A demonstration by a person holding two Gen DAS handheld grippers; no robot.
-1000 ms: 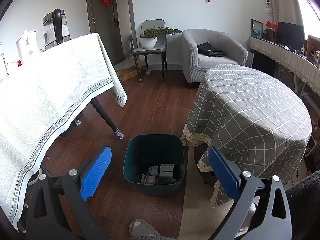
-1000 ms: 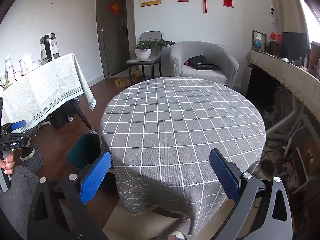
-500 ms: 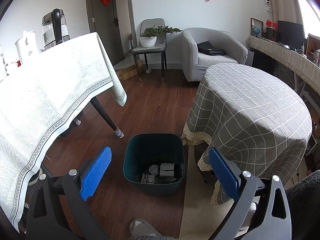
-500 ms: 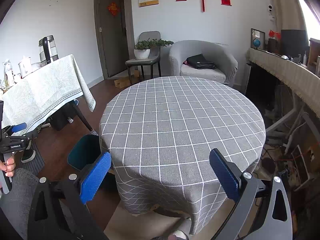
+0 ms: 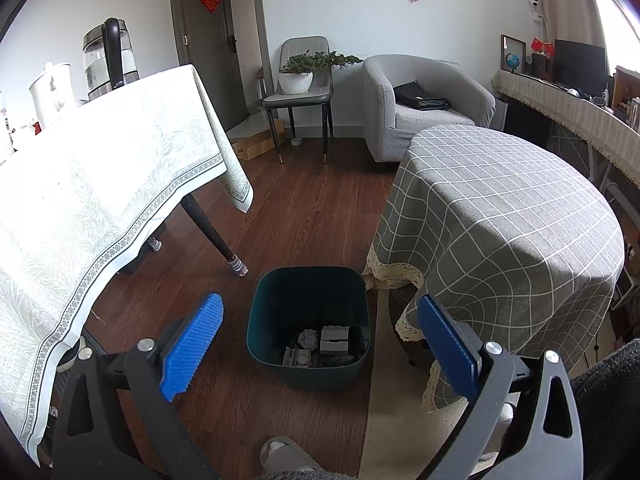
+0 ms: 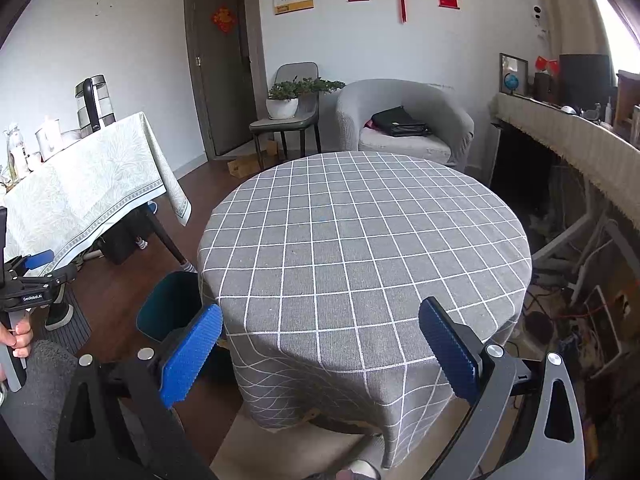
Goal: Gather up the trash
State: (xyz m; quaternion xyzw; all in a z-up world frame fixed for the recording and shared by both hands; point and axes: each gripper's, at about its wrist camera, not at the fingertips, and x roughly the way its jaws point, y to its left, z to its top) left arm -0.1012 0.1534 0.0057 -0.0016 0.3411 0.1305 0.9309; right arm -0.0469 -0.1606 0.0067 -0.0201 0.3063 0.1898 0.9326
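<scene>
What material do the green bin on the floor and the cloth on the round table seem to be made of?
The bin looks like moulded plastic with a smooth dark teal finish: its rounded rim and walls give a soft sheen. The cloth on the round table looks like woven fabric, matte grey with white grid lines; it drapes in folds and has a cream lace trim at its hem.

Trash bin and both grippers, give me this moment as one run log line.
left gripper: open, above bin | right gripper: open, over round table | bin: on floor, holds trash
</scene>
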